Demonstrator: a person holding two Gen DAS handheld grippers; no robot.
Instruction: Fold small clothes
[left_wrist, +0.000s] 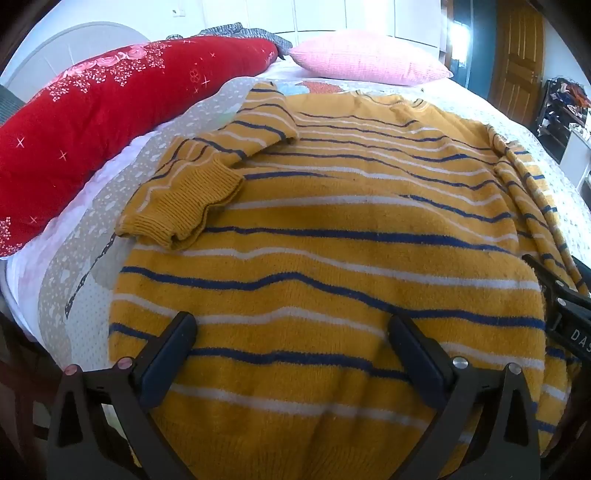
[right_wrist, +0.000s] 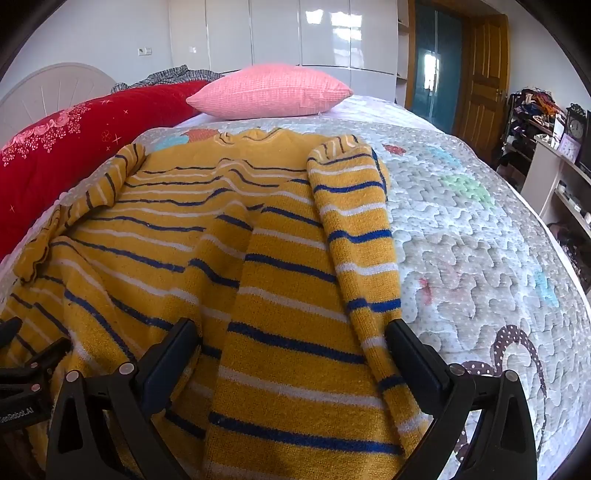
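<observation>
Bed w/ quilted spread (right_wrist: 461, 236), pale grey-white, patterned w/ coloured blobs: fills both views and carries everything below.

Red floral blanket (left_wrist: 110, 122): long roll along the bed's left edge, beside the white headboard (left_wrist: 66, 44). A grey checked cloth (right_wrist: 166, 77) lies behind it.

Sweater (left_wrist: 332, 258): mustard yellow w/ blue and white stripes, spread flat in the bed's middle, neckline toward the pillow, hem toward the cameras. In the left wrist view, one sleeve (left_wrist: 207, 173) is folded inward, its ribbed cuff resting at the body's left side. In the right wrist view, the other sleeve (right_wrist: 354, 258) is folded over and runs lengthwise down the body's right side, w/ the side panel doubled under it.

Pink pillow (right_wrist: 269, 92): at the bed's far end, just beyond the neckline, not touching it.

Left gripper (left_wrist: 291, 332): angled down over the hem area, jaws spread fully wide, nothing clasped; sweater fabric lies below the gap.

Right gripper (right_wrist: 291, 336): angled down over the folded right side, jaws likewise released wide; the sleeve end passes betw. them, the right finger (right_wrist: 413, 354) just beside it, no pinch visible.

Bkgd: white wardrobe (right_wrist: 295, 33), wooden door (right_wrist: 484, 74), cluttered shelf (right_wrist: 535, 118).
</observation>
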